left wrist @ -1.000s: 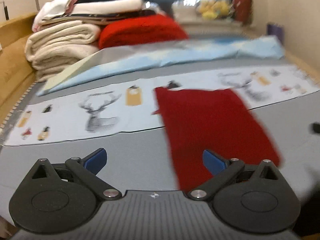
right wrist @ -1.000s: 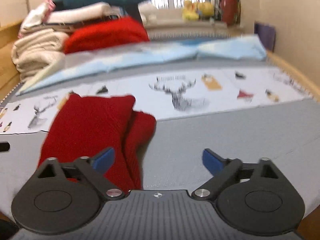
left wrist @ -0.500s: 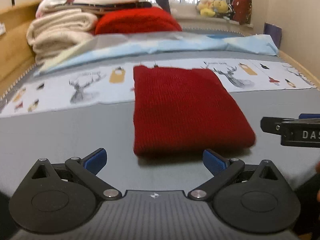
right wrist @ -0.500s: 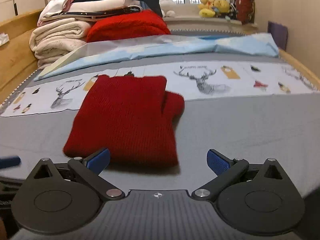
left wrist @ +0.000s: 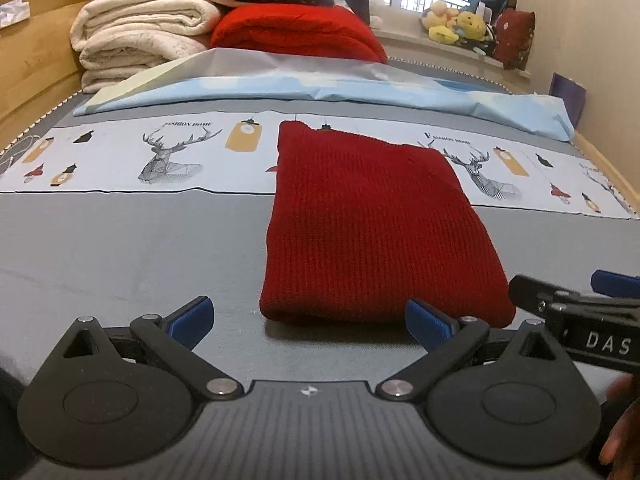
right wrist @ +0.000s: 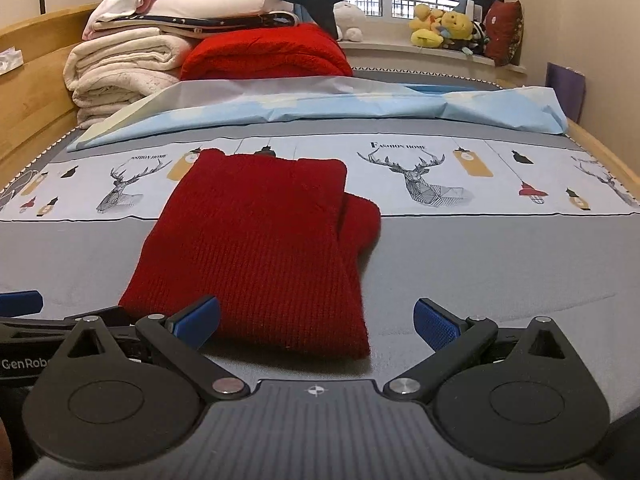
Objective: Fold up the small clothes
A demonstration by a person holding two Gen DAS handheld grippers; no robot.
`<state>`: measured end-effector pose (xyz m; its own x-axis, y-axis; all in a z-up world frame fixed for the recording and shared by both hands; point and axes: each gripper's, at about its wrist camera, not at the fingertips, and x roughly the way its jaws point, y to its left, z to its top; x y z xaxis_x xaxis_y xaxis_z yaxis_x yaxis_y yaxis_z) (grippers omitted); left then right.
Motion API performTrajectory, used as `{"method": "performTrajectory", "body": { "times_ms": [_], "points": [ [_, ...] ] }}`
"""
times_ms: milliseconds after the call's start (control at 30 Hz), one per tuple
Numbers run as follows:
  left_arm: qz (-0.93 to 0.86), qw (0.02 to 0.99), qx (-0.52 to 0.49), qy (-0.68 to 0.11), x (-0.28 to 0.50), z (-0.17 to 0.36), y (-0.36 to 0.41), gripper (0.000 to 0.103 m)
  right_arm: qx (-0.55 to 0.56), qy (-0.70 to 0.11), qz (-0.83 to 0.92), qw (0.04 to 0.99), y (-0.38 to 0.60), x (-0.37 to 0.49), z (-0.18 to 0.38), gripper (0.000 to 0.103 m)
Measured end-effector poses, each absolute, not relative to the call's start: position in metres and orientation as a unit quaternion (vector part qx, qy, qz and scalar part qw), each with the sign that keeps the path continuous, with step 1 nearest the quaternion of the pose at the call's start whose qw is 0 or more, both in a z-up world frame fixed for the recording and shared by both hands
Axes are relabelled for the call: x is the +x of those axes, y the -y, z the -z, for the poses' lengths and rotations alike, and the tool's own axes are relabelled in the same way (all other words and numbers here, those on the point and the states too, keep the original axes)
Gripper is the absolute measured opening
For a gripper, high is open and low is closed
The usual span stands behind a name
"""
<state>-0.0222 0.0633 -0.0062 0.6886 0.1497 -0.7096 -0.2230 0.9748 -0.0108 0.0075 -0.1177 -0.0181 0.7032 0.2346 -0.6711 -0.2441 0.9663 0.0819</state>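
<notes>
A small dark red knitted garment [left wrist: 368,220] [right wrist: 256,248] lies folded flat on the grey bed sheet, its far end over a band printed with deer. A folded sleeve part sticks out on its right side in the right wrist view. My left gripper [left wrist: 310,320] is open just in front of the garment's near edge, with nothing between its blue pads. My right gripper [right wrist: 316,320] is open too, low over the garment's near right corner. The right gripper's tip [left wrist: 568,300] shows at the right edge of the left wrist view.
A light blue sheet [right wrist: 320,108] lies across the bed behind the printed band [right wrist: 440,176]. Stacked cream blankets [right wrist: 120,68] and a bright red blanket [right wrist: 268,56] sit at the back left. A wooden bed frame [left wrist: 32,76] runs along the left side; plush toys [right wrist: 440,24] are on the windowsill.
Both grippers have swung and drawn back toward the near edge of the bed. The red garment now lies still and folded; both grippers stay open.
</notes>
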Motion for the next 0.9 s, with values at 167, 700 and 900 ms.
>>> {"method": "performTrajectory", "body": {
  "times_ms": [167, 700, 900],
  "points": [
    [-0.099, 0.920, -0.044, -0.377, -0.0216, 0.0060, -0.0622, 0.102, -0.017, -0.360, -0.129, 0.924, 0.1148, 0.0069, 0.0187, 0.102],
    [-0.100, 0.922, -0.036, -0.373, -0.0247, 0.0076, -0.0625, 0.102, -0.024, -0.357, -0.133, 0.924, 0.1114, 0.0045, 0.0170, 0.102],
    [-0.101, 0.921, -0.037, -0.373, -0.0246, 0.0074, -0.0619, 0.102, -0.024, -0.357, -0.133, 0.924, 0.1112, 0.0041, 0.0169, 0.102]
  ]
}}
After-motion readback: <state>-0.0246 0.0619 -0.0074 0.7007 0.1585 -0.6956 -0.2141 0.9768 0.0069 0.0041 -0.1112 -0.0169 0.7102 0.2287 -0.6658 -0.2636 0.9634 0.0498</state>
